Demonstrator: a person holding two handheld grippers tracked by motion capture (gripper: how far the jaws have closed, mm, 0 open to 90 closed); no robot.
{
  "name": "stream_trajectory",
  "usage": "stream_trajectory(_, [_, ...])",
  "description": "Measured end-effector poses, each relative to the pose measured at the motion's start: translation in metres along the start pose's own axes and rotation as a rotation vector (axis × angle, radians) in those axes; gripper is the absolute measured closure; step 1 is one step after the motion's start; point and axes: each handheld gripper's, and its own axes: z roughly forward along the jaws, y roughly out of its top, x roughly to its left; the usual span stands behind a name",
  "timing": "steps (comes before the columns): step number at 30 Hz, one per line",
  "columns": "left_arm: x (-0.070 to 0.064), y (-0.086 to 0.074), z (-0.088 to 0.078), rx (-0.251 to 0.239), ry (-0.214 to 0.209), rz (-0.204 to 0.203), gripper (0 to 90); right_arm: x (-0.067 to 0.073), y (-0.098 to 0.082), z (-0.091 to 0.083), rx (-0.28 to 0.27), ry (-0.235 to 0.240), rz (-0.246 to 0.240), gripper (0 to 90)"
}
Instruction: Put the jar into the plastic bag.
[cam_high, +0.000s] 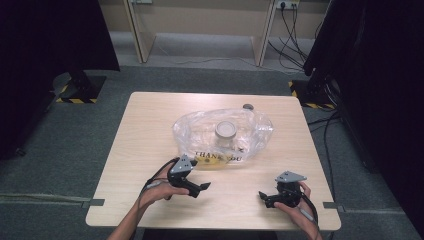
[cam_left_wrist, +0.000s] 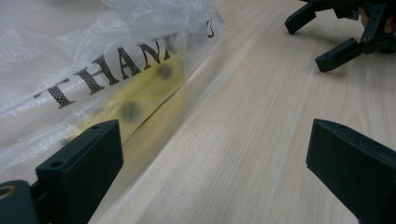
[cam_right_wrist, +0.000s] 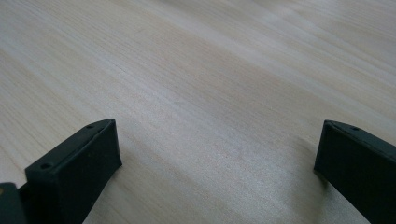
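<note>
Plastic bag (cam_high: 222, 137) lies mid-surface, just ahead of left tool (cam_high: 199, 189), jaws apart, nearer its front edge. Right tool (cam_high: 265, 197), jaws apart, sits well off to the right.

Even, soft overhead light falls on the pale wooden table (cam_high: 150, 150), while the room's sides sink into near black. Shadows under the grippers are faint and short. The high view is low in detail and slightly soft. In the left gripper view the clear plastic bag (cam_left_wrist: 70, 56) shows white glare, and the near jaws blur in both gripper views
</note>
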Motion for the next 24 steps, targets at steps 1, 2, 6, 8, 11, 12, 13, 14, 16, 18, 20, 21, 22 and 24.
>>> stream_trajectory(1, [0.0,-0.001,0.0,0.003,-0.001,0.0,3.5,0.0,0.0,0.0,0.0,0.0,0.0,0.2])
stream_trajectory(2, [-0.001,-0.003,0.0,0.004,0.001,-0.001,3.5,0.0,0.0,0.0,0.0,0.0,0.0,0.2])
stream_trajectory(6, [-0.002,-0.008,-0.002,0.016,0.0,-0.003,3.5,0.0,0.0,0.0,0.0,0.0,0.0,0.2])
stream_trajectory(8, [-0.002,-0.01,-0.002,0.019,0.0,-0.005,3.5,0.0,0.0,0.0,0.0,0.0,0.0,0.2])
stream_trajectory(11, [-0.002,-0.013,-0.004,0.024,0.002,-0.008,3.5,0.0,0.0,0.0,0.0,0.0,0.0,0.2])
stream_trajectory(12, [-0.003,-0.014,-0.004,0.025,0.002,-0.009,3.6,0.0,0.0,0.0,0.0,0.0,0.0,0.2])
stream_trajectory(13, [-0.003,-0.015,-0.005,0.025,0.002,-0.009,3.5,0.0,0.0,0.0,0.0,0.0,0.0,0.2])
stream_trajectory(14, [-0.003,-0.016,-0.005,0.027,0.002,-0.01,3.6,0.0,0.0,0.0,0.0,0.0,0.0,0.2])
stream_trajectory(16, [-0.004,-0.017,-0.006,0.029,0.002,-0.011,3.5,0.0,0.0,0.0,0.0,0.0,0.0,0.2])
stream_trajectory(18, [-0.004,-0.019,-0.006,0.032,0.002,-0.012,3.6,0.0,0.0,0.0,0.0,0.0,0.0,0.2])
stream_trajectory(20, [-0.004,-0.02,-0.007,0.033,-0.001,-0.015,3.6,0.0,0.0,0.0,0.0,0.0,0.0,0.2])
stream_trajectory(21, [-0.004,-0.02,-0.007,0.037,-0.002,-0.015,3.5,0.0,0.0,0.0,0.0,0.0,0.0,0.2])
stream_trajectory(22, [-0.004,-0.021,-0.007,0.038,-0.001,-0.016,3.5,0.0,0.0,0.0,0.0,0.0,0.0,0.2])
stream_trajectory(24, [-0.003,-0.022,-0.006,0.043,-0.003,-0.017,3.5,0.0,0.0,0.0,0.0,0.0,0.0,0.2])
